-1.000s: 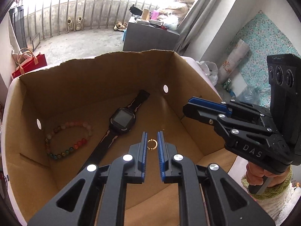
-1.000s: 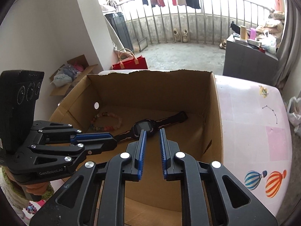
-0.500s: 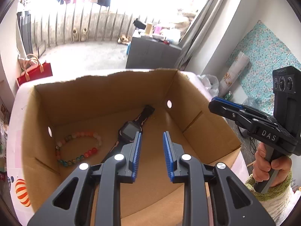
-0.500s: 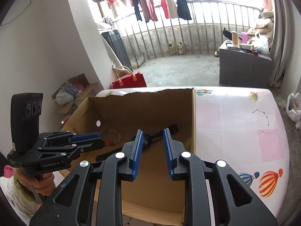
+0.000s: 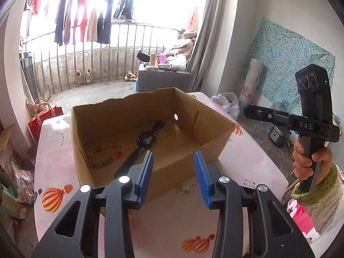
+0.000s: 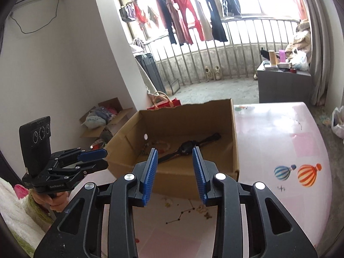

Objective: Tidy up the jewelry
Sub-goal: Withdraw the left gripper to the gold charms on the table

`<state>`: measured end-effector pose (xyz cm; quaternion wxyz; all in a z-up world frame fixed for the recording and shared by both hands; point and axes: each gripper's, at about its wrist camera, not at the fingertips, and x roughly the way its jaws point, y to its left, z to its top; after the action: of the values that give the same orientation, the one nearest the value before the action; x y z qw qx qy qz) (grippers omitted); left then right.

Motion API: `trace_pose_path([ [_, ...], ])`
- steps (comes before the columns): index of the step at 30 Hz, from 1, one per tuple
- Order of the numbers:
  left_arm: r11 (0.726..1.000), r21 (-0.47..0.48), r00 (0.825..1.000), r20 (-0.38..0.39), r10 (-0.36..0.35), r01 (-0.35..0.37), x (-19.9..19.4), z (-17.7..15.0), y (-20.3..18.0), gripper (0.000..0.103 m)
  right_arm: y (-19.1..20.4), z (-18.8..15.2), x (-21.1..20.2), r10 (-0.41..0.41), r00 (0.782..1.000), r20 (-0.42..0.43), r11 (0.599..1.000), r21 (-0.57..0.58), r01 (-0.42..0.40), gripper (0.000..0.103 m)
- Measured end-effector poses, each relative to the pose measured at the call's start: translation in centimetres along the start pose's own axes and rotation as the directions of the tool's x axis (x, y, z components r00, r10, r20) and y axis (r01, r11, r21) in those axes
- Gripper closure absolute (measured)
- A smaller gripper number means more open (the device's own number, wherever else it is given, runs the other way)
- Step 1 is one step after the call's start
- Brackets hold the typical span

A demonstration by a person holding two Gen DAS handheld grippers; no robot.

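Observation:
An open cardboard box (image 5: 215, 126) (image 6: 133, 124) stands on the pink table. Inside it lie a black watch (image 5: 147, 138) (image 6: 189, 146) and a coloured bead bracelet (image 5: 105, 158) (image 6: 160, 145). My left gripper (image 5: 173, 173) hovers short of the box's near wall, its jaws opening with nothing between them. My right gripper (image 6: 174, 172) also hangs before the box, jaws opening and empty. Each gripper shows in the other's view: the right one (image 5: 249, 108) held by a hand at the right, the left one (image 6: 101, 158) at the left. The small gold ring is out of sight.
The pink table (image 5: 172, 225) (image 6: 279, 142) carries balloon pictures (image 6: 297, 172) and a few small bits near the box's front (image 6: 202, 209). A red bag (image 5: 46, 116), a grey cabinet (image 6: 283, 83) and a balcony railing lie beyond.
Both grippers drew back and up out of the box and their jaws spread wider. The ring seen earlier between the left jaws is no longer visible.

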<state>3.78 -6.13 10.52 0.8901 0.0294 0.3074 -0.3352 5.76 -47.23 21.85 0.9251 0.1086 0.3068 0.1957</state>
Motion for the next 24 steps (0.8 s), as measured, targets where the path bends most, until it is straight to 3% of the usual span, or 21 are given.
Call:
trace_pose_path([
  [3, 1.000, 0.009, 0.999, -0.040, -0.014, 0.015, 0.2, -2.3, -1.0, 0.063, 0.2, -2.7, 1.1, 0.016, 0.997, -0.071, 0.998, 0.056, -0.012, 0.070],
  [6, 1.000, -0.012, 0.994, -0.103, -0.026, 0.025, 2.1, -4.5, -1.7, 0.063, 0.5, -5.6, 3.4, -0.019, 0.986, -0.166, 0.996, 0.081, 0.033, 0.070],
  [11, 0.998, 0.055, 0.989, -0.142, 0.030, -0.023, 5.2, -6.8, -3.4, 0.063, 0.4, -8.6, 6.5, -0.119, 0.955, -0.272, 0.986, 0.077, 0.145, 0.083],
  [13, 0.995, 0.089, 0.988, -0.146, 0.051, -0.038, 6.3, -7.0, -4.0, 0.063, 0.0, -8.9, 7.1, -0.136, 0.950, -0.280, 0.982, 0.086, 0.166, 0.086],
  [20, 0.995, 0.100, 0.986, -0.167, 0.018, -0.001, 9.3, -6.8, -4.5, 0.063, -1.1, -8.3, 8.3, -0.175, 0.948, -0.268, 0.975, 0.088, 0.204, 0.087],
  [24, 0.996, 0.083, 0.978, -0.208, 0.031, -0.014, 10.8, -6.6, -4.4, 0.073, -1.6, -8.7, 9.0, -0.166, 0.947, -0.275, 0.976, 0.093, 0.198, 0.087],
])
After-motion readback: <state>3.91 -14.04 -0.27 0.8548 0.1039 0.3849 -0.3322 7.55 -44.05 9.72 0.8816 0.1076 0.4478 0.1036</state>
